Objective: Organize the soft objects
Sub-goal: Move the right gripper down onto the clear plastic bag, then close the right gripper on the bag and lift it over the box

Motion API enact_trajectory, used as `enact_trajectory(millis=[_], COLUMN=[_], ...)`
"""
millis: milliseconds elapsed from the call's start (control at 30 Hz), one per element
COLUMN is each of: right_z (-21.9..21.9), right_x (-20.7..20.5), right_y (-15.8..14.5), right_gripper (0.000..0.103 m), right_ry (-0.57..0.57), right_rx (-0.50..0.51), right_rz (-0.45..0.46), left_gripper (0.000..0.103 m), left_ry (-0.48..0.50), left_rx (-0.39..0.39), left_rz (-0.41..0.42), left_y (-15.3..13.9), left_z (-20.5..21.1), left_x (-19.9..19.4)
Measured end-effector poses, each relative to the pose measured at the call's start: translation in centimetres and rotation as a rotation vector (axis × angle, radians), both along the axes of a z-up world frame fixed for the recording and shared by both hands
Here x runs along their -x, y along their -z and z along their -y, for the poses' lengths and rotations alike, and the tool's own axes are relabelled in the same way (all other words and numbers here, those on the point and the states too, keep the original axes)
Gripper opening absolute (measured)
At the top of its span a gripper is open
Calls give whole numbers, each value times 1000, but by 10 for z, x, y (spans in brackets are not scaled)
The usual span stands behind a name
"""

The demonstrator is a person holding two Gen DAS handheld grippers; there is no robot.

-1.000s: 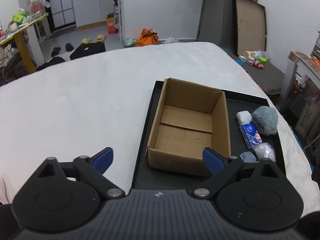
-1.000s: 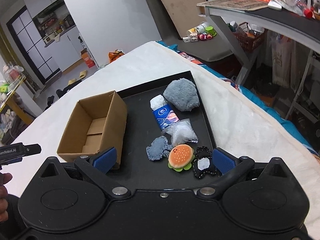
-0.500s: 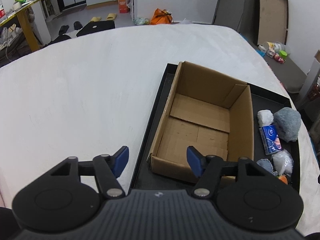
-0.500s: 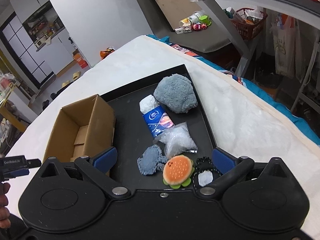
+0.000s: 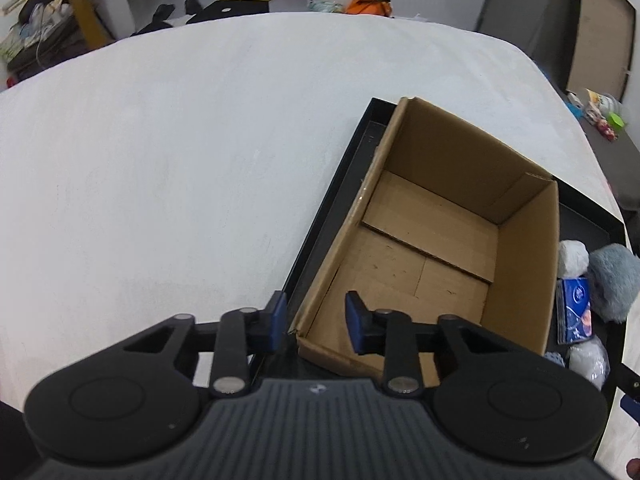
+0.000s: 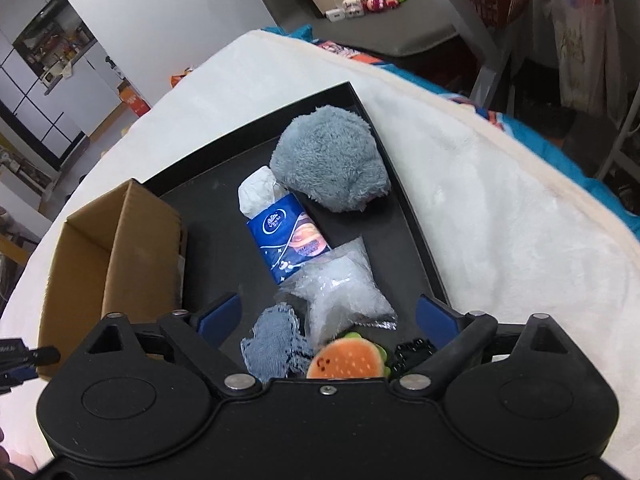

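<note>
The left gripper point(image 5: 316, 322) has its blue-padded fingers point(image 5: 277, 320) partly apart, with nothing clamped between them; they straddle the near left corner of the cardboard box point(image 5: 436, 240), one pad outside the wall over the tray's edge, the other just inside the box. The tool points forward and downward at that corner. The box is open-topped, plain brown, its bottom flaps folded flat and bare, and it stands in the left part of a black tray point(image 5: 336, 184) that lies on a white, softly textured cloth point(image 5: 180, 140).

The right gripper point(image 6: 328, 314) is spread wide and holds nothing — its blue pads point(image 6: 220, 314) flank the cluster of soft things in the right part of the tray point(image 6: 416, 224). It hangs above them, angled down. Nearest, partly hidden under the tool's body, lie an orange burger-shaped plush point(image 6: 346, 362) with a green rim, a small blue denim piece point(image 6: 272, 344) beside it on the left, and a black item point(image 6: 412, 350) on the right, too covered to make out. Just beyond sits a clear plastic pouch of white filling point(image 6: 344, 284), touching a dark blue tissue pack point(image 6: 290, 238). A crumpled white tissue point(image 6: 258, 190) sits at the pack's far end, and a fluffy grey-blue plush point(image 6: 328, 160) rests against the tray's far right wall. The box point(image 6: 112, 248) stands to the left of them all.
</note>
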State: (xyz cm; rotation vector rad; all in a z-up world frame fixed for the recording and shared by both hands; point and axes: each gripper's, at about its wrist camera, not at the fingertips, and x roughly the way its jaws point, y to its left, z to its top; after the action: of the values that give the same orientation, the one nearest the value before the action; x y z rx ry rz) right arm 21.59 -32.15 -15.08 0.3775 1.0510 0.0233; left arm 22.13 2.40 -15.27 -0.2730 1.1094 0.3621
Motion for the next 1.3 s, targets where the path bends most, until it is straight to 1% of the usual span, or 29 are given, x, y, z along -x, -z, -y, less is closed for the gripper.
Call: enact_trajectory(millis=[100, 233, 267, 333, 400, 467, 533, 567, 633, 700, 733, 800, 900, 1033, 1167, 1300], right_z=[-3, -4, -4, -3, -5, -7, -9, -11, -15, -20, -21, -25, -23, -19, -21, -22], right_x=[-10, -18, -19, -21, -25, -28, -30, -31, -34, -37, -38, -36, -29, -24, -20, -16], right_y=[7, 13, 15, 19, 25, 30, 33, 35, 40, 43, 44, 43, 39, 35, 30, 18], right_gripper=[93, 93, 92, 92, 87, 86, 82, 78, 67, 50, 50, 44, 40, 38, 35, 32], right_ry=[-12, -24, -25, -29, -43, -58, -71, -77, -97, -121, -137, -150, -145, -130, -129, -123], right_rx=[15, 42, 39, 51, 64, 52, 64, 74, 100, 96, 86, 101, 96, 90, 97, 78], right_rz=[-9, 17, 22, 24, 17, 8, 0, -3, -16, -22, -22, -10, 2, -3, 7, 36], left_gripper=[22, 19, 17, 16, 16, 16, 16, 15, 14, 14, 14, 13, 13, 14, 14, 14], left_ry=[-15, -18, -20, -23, -23, -18, -17, -12, -1, 23, 39, 67, 96, 131, 169, 185], left_rx=[11, -4, -11, -20, -32, -38, -41, -44, -47, -61, -76, -93, -110, -136, -187, -197], left_rz=[-12, -13, -12, -6, 4, 13, 19, 21, 22, 23, 24, 26, 28, 37, 48, 60], left_y=[5, 8, 9, 11, 12, 13, 12, 12, 11, 11, 11, 12, 14, 16, 19, 21], left_z=[-1, 1, 1, 1, 2, 3, 5, 6, 8, 11, 13, 14, 14, 16, 22, 23], left_x=[-3, -4, -4, -3, -2, -1, 0, 1, 3, 4, 5, 6, 6, 7, 7, 10])
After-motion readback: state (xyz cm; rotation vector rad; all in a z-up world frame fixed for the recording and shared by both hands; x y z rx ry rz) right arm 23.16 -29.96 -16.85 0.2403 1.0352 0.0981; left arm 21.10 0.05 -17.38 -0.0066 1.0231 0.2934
